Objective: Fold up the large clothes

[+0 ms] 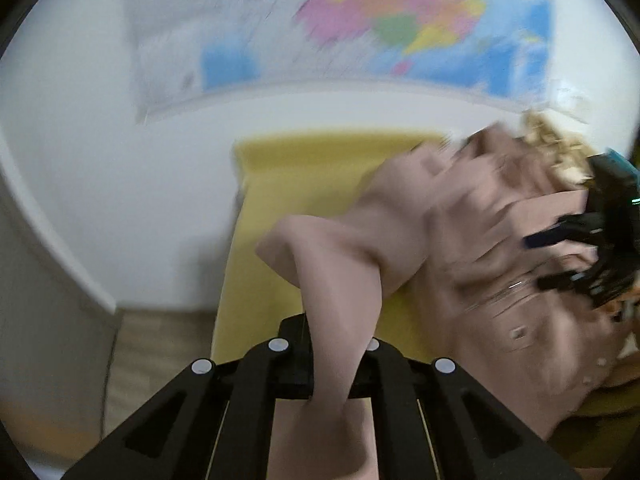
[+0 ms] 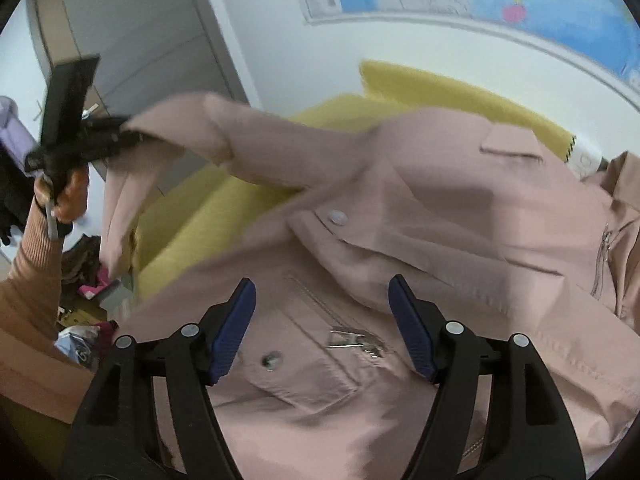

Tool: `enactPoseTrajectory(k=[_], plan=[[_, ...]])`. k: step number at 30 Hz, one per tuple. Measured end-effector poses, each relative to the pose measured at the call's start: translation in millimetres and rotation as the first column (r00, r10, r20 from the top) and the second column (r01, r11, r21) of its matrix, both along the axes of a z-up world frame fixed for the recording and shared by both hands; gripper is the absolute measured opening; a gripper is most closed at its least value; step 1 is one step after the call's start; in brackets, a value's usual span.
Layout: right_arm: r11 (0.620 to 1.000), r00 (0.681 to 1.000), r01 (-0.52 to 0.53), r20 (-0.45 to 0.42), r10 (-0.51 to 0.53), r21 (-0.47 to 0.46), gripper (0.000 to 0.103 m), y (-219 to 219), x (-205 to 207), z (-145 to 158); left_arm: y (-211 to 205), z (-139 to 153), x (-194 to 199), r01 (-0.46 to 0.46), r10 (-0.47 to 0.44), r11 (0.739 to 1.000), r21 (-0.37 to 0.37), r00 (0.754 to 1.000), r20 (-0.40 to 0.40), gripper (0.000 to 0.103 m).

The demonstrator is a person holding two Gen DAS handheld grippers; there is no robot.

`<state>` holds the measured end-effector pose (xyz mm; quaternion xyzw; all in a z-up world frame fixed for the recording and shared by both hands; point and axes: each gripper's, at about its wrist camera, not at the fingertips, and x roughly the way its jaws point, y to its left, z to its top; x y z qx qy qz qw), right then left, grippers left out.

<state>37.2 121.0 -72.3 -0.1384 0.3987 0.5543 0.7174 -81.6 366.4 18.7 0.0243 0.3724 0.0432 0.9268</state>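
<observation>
Nearest the lens, the left gripper (image 1: 320,364) has its jaws clamped on the sleeve (image 1: 340,300) of the pink jacket (image 2: 400,220) sprawled center-right over the yellow surface (image 1: 288,172), so it should probably carry the sleeve flat across the jacket's front while the right gripper (image 2: 322,328), jaws open and empty, steadies the body.

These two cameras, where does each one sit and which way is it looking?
Left wrist view: rides on the left gripper, looking along its fingers, shut on the sleeve of the pink jacket; the right gripper shows at the right.
Right wrist view: rides on the right gripper, fingers open above the jacket's front; the left gripper, hand and a ribbed sleeve show at the left.
Both share the jacket, the yellow sofa and the wall map.
</observation>
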Motion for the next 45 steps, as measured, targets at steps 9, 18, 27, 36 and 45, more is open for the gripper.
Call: enactPoseTrajectory(k=[9,18,27,36,45], plan=[[0.99,0.994,0.101,-0.039,-0.097,0.102,0.072,-59.9,6.6,22.8,-140.4,58.6,61.4,0.362,-0.364,0.925,0.112,0.931,-0.01,0.01],[0.956,0.96,0.255,-0.159,-0.232,0.145,0.08,-133.9,22.9,9.3,-213.9,10.3,155.2,0.39,-0.384,0.919,0.056,0.918,-0.1,0.079],[0.947,0.968,0.177,-0.223,-0.118,0.268,0.096,-137.3,-6.1,13.3,-197.9,2.5,158.9,0.302,-0.296,0.952,0.044,0.948,-0.114,0.092],[0.974,0.97,0.123,-0.23,-0.078,0.188,0.018,-66.7,-16.8,-6.5,-195.5,1.1,164.4,0.335,-0.352,0.895,-0.295,0.936,-0.004,0.092],[0.947,0.898,0.221,-0.427,-0.105,0.233,0.023,-88.1,10.8,-22.3,-184.4,-7.9,150.5,0.338,-0.32,0.886,-0.317,0.941,0.107,0.096]])
